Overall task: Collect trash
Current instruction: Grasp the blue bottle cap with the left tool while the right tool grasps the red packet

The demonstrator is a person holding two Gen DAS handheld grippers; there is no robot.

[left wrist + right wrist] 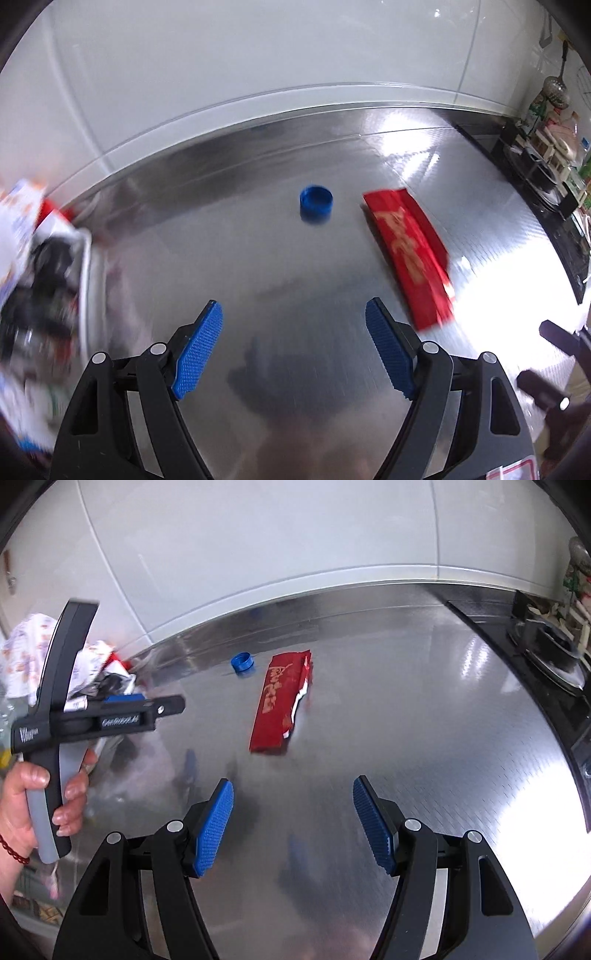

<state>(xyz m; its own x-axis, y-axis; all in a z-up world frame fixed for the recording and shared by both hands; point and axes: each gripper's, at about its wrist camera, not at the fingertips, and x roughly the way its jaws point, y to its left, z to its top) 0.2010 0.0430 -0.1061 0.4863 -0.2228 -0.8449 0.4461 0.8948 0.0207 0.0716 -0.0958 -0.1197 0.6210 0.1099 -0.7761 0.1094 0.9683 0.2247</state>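
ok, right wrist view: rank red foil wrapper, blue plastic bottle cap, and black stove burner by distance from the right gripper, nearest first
Measured from the right gripper, open over the steel counter:
1. Red foil wrapper: lying flat just ahead, slightly left of centre.
2. Blue plastic bottle cap: beyond the wrapper's far end, to its left.
3. Black stove burner: far right, off the steel surface.

Brushed stainless-steel countertop spans the work area, with strong glare patches towards the right. A raised lip runs along its rear edge, meeting a pale glossy tiled wall with thin visible seams. At the right end sits a black gas hob, with cluttered packets and containers behind it and a metal skimmer hanging on the wall.
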